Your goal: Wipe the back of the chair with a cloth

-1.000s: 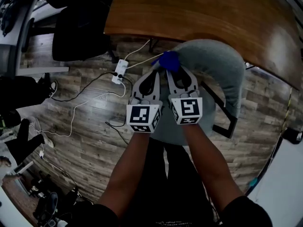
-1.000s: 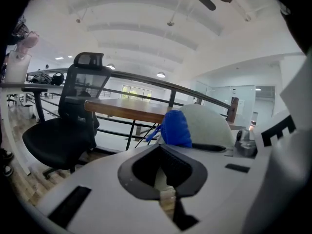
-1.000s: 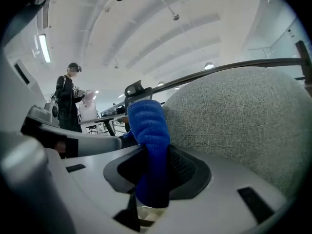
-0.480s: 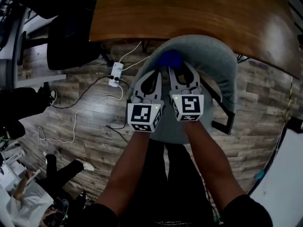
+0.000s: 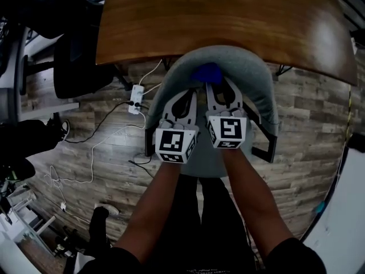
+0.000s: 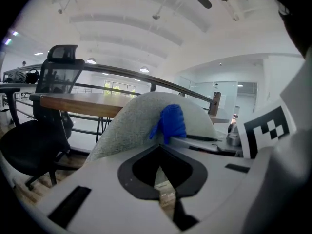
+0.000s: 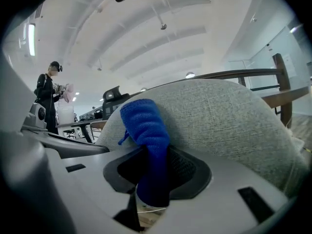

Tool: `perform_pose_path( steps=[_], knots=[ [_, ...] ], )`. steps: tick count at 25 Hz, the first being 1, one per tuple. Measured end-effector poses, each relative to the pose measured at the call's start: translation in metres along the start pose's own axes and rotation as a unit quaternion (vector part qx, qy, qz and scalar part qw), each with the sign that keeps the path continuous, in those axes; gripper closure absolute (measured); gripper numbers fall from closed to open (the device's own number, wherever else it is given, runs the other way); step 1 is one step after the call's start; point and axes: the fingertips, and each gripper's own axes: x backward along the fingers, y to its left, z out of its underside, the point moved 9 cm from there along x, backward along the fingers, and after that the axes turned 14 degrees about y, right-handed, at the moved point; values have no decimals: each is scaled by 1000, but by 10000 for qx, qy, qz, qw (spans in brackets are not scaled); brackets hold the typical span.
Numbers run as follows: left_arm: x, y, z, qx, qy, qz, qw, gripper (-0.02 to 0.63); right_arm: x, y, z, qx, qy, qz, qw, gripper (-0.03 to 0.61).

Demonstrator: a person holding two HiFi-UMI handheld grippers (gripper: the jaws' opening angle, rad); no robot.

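Right gripper is clamped on the blue cloth, which runs up between its two jaws and bunches into a rounded wad just past their tips. That wad presses against the grey fabric chair back directly ahead of the gripper, close under its curved top edge. Left gripper sits just beside the right one, on its left, with its jaws brought together at the tips and nothing between them. Its tips are close to the same chair back, though I cannot tell whether they touch it. Seen from the left gripper, the cloth lies ahead and slightly to the right, against the fabric. Behind both grippers come the marker cubes and the person's forearms. Below and to the left of the left gripper, on the wood-plank floor, lies a white power strip with white and black cables trailing from it. Beyond the chair back, farther ahead of both grippers, stretches a brown wooden table. Farther out to the left stands a black office chair, tucked near the table's end. Far off to the left of the right gripper, a person stands among desks.
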Motion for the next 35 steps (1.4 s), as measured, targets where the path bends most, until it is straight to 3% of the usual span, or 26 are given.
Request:
perform_pose_path(
  steps=[15,27,31,35],
  knots=[
    [-33,-58,-14,-418,24,583,9974,607,49,-71,16,-431,-47,987,9942,468],
    [-43,-98,-7,-626,130,1068,9922,607,87,-94,31,-749,-147,1494,9858,468],
    [-38,-92,-6,-471,74,1008,9938,607,90,-84,34,-515,-33,1390,9890,468],
    [-24,-68,6,-153,126,702,9973,607,73,-55,37,-240,113,878,9958,468]
  ],
)
